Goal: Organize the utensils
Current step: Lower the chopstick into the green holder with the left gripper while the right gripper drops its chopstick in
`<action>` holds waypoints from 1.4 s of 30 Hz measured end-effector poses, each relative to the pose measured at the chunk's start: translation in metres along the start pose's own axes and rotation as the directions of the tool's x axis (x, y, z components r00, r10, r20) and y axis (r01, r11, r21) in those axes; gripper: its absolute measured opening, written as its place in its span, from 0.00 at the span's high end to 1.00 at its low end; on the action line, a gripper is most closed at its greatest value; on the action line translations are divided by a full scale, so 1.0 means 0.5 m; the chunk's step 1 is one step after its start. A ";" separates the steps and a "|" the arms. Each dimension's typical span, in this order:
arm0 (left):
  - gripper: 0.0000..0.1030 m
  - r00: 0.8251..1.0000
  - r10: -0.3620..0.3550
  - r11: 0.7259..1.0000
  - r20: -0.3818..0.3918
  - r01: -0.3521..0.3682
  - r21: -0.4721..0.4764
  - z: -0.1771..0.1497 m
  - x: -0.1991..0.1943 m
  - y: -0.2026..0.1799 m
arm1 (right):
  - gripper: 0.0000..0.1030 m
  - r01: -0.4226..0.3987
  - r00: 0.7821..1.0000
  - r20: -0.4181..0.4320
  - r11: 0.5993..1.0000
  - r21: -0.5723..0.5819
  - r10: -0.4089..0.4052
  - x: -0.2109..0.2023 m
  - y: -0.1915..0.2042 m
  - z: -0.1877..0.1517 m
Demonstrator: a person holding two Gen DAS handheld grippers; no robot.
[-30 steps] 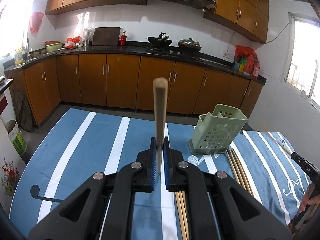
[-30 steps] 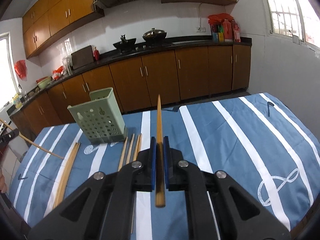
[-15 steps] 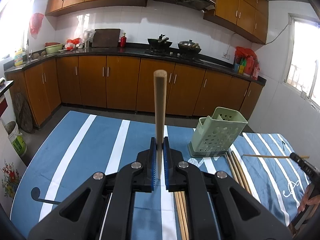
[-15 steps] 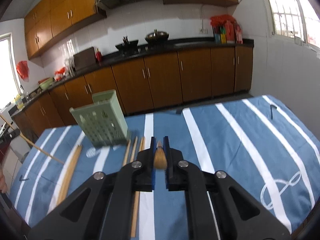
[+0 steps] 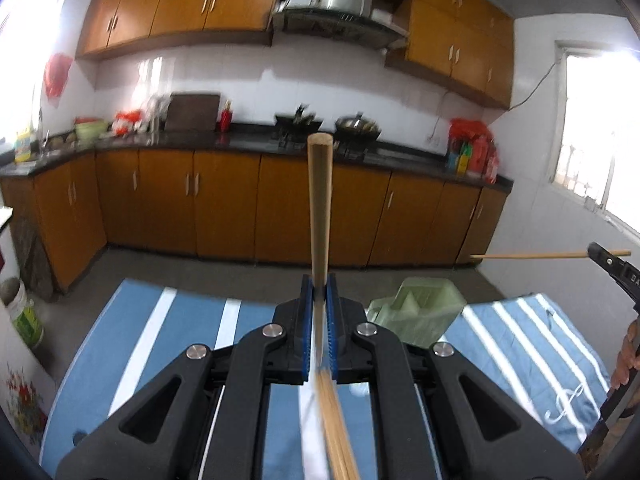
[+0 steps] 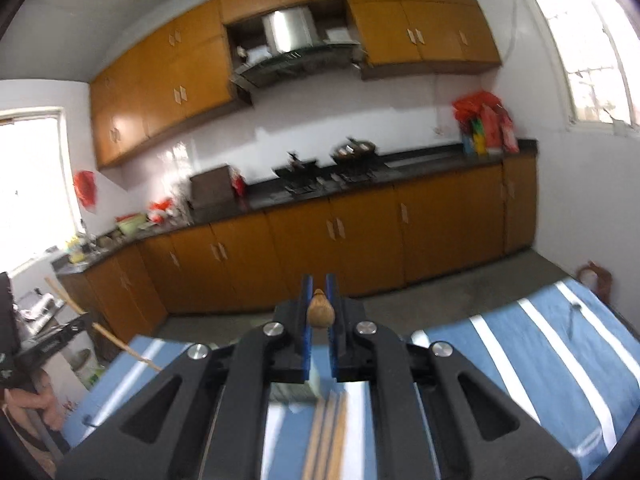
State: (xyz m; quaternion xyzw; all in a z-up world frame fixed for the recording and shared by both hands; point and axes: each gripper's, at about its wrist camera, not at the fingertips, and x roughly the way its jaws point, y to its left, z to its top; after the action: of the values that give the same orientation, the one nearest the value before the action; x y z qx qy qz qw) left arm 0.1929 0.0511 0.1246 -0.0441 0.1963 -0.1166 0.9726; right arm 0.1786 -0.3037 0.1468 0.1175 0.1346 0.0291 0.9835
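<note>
Left tool (image 5: 319, 312) clamped on a wooden chopstick (image 5: 320, 208), which stands nearly upright from between the blue pads, its blunt end level with the black kitchen counter (image 5: 248, 145) behind. Right tool (image 6: 319, 316) likewise clamped on a second chopstick (image 6: 319, 312), seen end-on as a rounded wooden tip between the pads. Landmark: the pale green perforated utensil holder (image 5: 416, 318), standing on the blue-and-white striped cloth (image 5: 172, 344) of the worktop, just right of the left tool's fingers and partly hidden by them; in the right wrist view it is almost wholly hidden behind the right tool. Loose chopsticks (image 6: 326, 432) lie on the cloth nearer the camera than the holder, blurred, showing through the gap beneath the tools. Above and to the right of the holder in the left wrist view, the second chopstick runs level, with part of a hand (image 5: 626, 356) below it at the frame edge. Beyond the holder: orange-brown base cabinets (image 5: 224, 204), woks on the hob, and a range hood (image 5: 340, 4).
</note>
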 end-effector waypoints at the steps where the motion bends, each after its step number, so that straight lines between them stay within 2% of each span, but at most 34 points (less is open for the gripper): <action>1: 0.93 1.000 -0.011 1.000 0.014 0.010 0.001 0.013 0.000 -0.006 | 0.93 -0.018 1.000 -0.011 1.000 -0.008 0.018 0.006 0.009 0.011; 4: 0.93 0.997 -0.044 0.999 0.059 0.044 0.003 0.054 0.000 -0.030 | 0.93 -0.070 0.995 -0.080 0.997 -0.041 0.066 0.038 0.044 0.031; 7: 0.93 0.993 -0.070 0.998 0.091 0.069 0.012 0.078 0.009 -0.058 | 0.93 -0.079 0.987 -0.150 0.993 -0.084 0.066 0.061 0.067 0.031; 12: 0.93 0.990 -0.106 0.994 0.092 0.104 0.028 0.087 0.052 -0.098 | 0.93 -0.093 0.965 -0.252 0.994 -0.050 0.078 0.092 0.052 0.028; 15: 0.93 0.992 -0.112 0.993 0.053 0.110 0.030 0.075 0.095 -0.113 | 0.93 -0.107 0.943 -0.320 0.994 -0.025 0.093 0.118 0.047 0.025; 19: 0.93 0.994 -0.106 0.994 0.002 0.106 0.030 0.058 0.143 -0.120 | 0.93 -0.087 0.915 -0.400 0.995 -0.047 0.061 0.165 0.052 0.023; 24: 0.93 0.991 -0.122 0.993 -0.046 0.122 -0.001 0.046 0.175 -0.116 | 0.93 -0.091 0.892 -0.449 0.995 -0.046 0.061 0.235 0.065 0.025; 27: 0.93 0.990 -0.118 0.993 -0.076 0.119 0.011 0.036 0.191 -0.123 | 0.93 -0.068 0.870 -0.492 0.995 -0.074 0.022 0.289 0.085 0.025; 31: 0.93 0.988 -0.113 0.993 -0.100 0.117 0.025 0.028 0.205 -0.129 | 0.92 -0.068 0.857 -0.514 0.996 -0.063 0.026 0.328 0.097 0.025; 34: 0.93 0.985 -0.113 0.993 -0.127 0.116 0.014 0.026 0.219 -0.127 | 0.88 -0.053 0.857 -0.515 0.997 -0.061 0.014 0.340 0.100 0.020; 35: 0.93 0.985 -0.112 0.993 -0.131 0.115 0.010 0.026 0.221 -0.126 | 0.80 -0.049 0.860 -0.510 0.997 -0.062 0.011 0.341 0.098 0.020; 37: 0.93 0.986 -0.104 0.994 -0.130 0.105 0.004 0.027 0.220 -0.122 | 0.69 -0.039 0.872 -0.489 0.997 -0.068 0.000 0.337 0.095 0.024; 42: 0.93 0.990 -0.088 0.996 -0.114 0.088 -0.009 0.036 0.205 -0.110 | 0.64 -0.023 0.902 -0.432 0.997 -0.080 -0.013 0.298 0.092 0.037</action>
State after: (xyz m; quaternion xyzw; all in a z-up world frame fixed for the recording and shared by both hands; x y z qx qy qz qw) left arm 0.2801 -0.0264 0.1101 -0.0480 0.2499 -0.1613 0.9535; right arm 0.3259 -0.2500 0.1366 0.0676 0.3475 0.0625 0.9331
